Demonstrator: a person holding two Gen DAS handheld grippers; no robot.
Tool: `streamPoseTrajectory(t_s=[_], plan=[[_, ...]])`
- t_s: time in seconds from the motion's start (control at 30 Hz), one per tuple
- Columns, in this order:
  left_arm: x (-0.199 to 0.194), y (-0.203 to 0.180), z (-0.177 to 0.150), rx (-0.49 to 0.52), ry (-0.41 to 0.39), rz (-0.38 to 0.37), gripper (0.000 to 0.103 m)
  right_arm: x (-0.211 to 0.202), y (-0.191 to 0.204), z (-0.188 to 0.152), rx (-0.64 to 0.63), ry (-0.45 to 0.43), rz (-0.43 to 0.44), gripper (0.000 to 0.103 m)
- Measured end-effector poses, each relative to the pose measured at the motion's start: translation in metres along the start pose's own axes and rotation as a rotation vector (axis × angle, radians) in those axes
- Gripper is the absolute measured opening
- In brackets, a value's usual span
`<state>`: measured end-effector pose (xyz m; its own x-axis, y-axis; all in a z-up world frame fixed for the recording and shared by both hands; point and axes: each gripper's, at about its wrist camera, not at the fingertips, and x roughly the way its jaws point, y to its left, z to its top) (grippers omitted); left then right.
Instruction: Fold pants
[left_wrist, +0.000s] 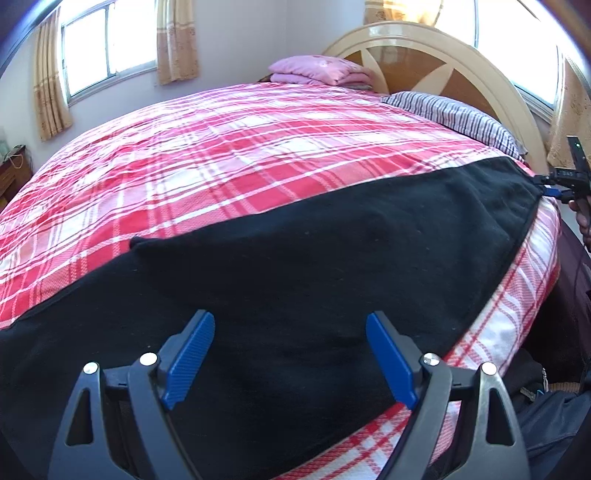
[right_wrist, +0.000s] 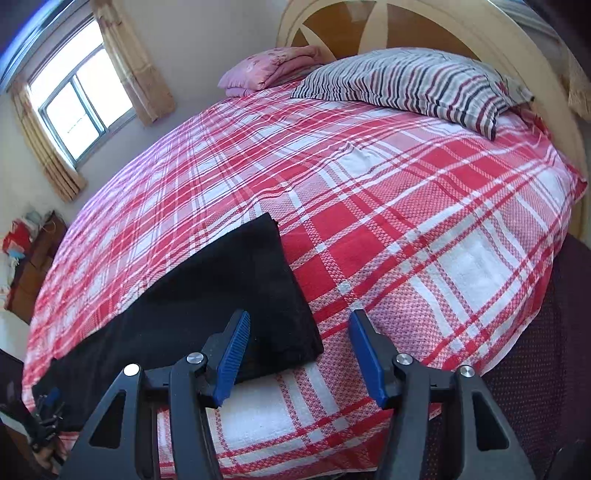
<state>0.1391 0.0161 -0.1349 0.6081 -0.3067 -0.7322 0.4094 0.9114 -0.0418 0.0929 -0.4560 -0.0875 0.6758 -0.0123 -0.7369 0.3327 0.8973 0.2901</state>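
Two grippers, jaws spread and empty: left gripper (left_wrist: 290, 354) over the middle of the black pants (left_wrist: 295, 266) lying lengthwise along the near edge of the plaid bedspread (left_wrist: 229, 155), right gripper (right_wrist: 299, 354) at their end corner; advice—pinch both layers squarely, lift evenly.

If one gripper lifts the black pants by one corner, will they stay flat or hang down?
The black pants are probably floppy: they lie flat, following the plaid bed cover. Lifted by one corner, they would likely hang and bunch. The fabric looks thick, so perhaps not slippery.
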Motion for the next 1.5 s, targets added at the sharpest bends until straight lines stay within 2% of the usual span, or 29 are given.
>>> streamPoseTrajectory(t_s=[0.17, 0.3, 0.4, 0.47, 0.5, 0.6, 0.73, 0.83, 1.0, 1.27, 1.4, 1.5], plan=[[0.003, 0.001, -0.002, 0.003, 0.004, 0.015, 0.087, 0.003, 0.0, -0.001, 0.03, 0.014, -0.003, 0.057], [0.004, 0.0, -0.003, 0.011, 0.003, 0.02, 0.088, 0.007, 0.001, -0.004, 0.017, -0.035, 0.038, 0.056], [0.004, 0.0, -0.003, 0.014, 0.003, 0.019, 0.088, 0.011, 0.004, -0.005, -0.001, -0.054, 0.065, 0.044], [0.004, 0.001, -0.003, 0.012, 0.003, 0.016, 0.088, 0.011, 0.003, -0.005, -0.005, -0.053, 0.094, 0.029], [0.004, 0.001, -0.003, 0.012, 0.002, 0.016, 0.088, 0.012, 0.002, -0.005, 0.004, -0.039, 0.136, 0.025], [0.003, 0.001, -0.003, 0.013, 0.003, 0.016, 0.088, 0.011, 0.006, -0.006, 0.0, -0.044, 0.172, 0.019], [0.003, 0.001, -0.003, 0.006, 0.005, 0.011, 0.088, -0.007, 0.023, -0.006, -0.038, -0.106, 0.185, 0.017], [0.002, 0.0, -0.001, 0.002, 0.009, 0.005, 0.088, -0.025, 0.05, -0.007, -0.107, -0.154, 0.195, 0.017], [-0.002, -0.002, 0.003, 0.011, 0.0, 0.001, 0.088, -0.044, 0.101, -0.014, -0.224, -0.186, 0.253, 0.017], [-0.009, -0.002, 0.012, 0.043, -0.001, -0.005, 0.088, -0.046, 0.183, -0.028, -0.391, -0.174, 0.317, 0.016], [-0.016, -0.001, 0.014, 0.073, -0.002, -0.005, 0.088, -0.042, 0.224, -0.033, -0.449, -0.162, 0.374, 0.016], [-0.02, 0.006, 0.012, 0.056, -0.003, -0.023, 0.088, -0.039, 0.255, -0.04, -0.493, -0.145, 0.416, 0.016]])
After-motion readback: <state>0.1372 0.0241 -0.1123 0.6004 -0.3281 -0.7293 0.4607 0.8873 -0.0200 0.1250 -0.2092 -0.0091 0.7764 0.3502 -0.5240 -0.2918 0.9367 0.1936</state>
